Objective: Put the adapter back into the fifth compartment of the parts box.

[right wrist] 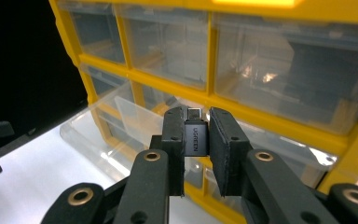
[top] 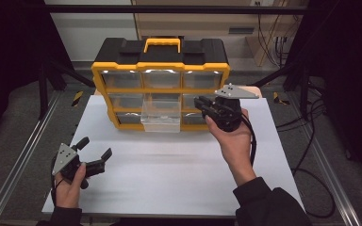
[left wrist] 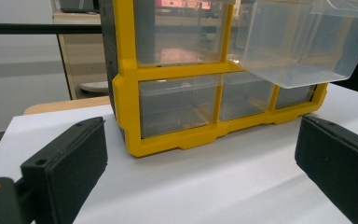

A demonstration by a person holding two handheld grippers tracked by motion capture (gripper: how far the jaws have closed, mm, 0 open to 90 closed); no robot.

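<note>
1. Adapter [right wrist: 196,136]: a small dark rectangular block with a metal plug at its tip and white lettering on its face is seen pinched between the flat black pads of the right gripper [right wrist: 196,140], in front of the organiser's middle row.
2. Organiser [top: 160,66]: a black case with a yellow frame and handle is set upright on the white table [top: 169,174]; nine clear plastic drawers are held in three rows.
3. Open drawer [top: 161,115]: the middle drawer is drawn out, a glossy translucent box with thin walls.
4. Left gripper [top: 94,150]: its jaws are spread wide with nothing between them, low over the table and well apart from the organiser.
5. Views compared: the adapter's lettering is resolved in the right gripper view; in the high view the right gripper [top: 202,106] is seen beside the right drawer column; the drawer's underside [left wrist: 303,60] is given by the left gripper view.
</note>
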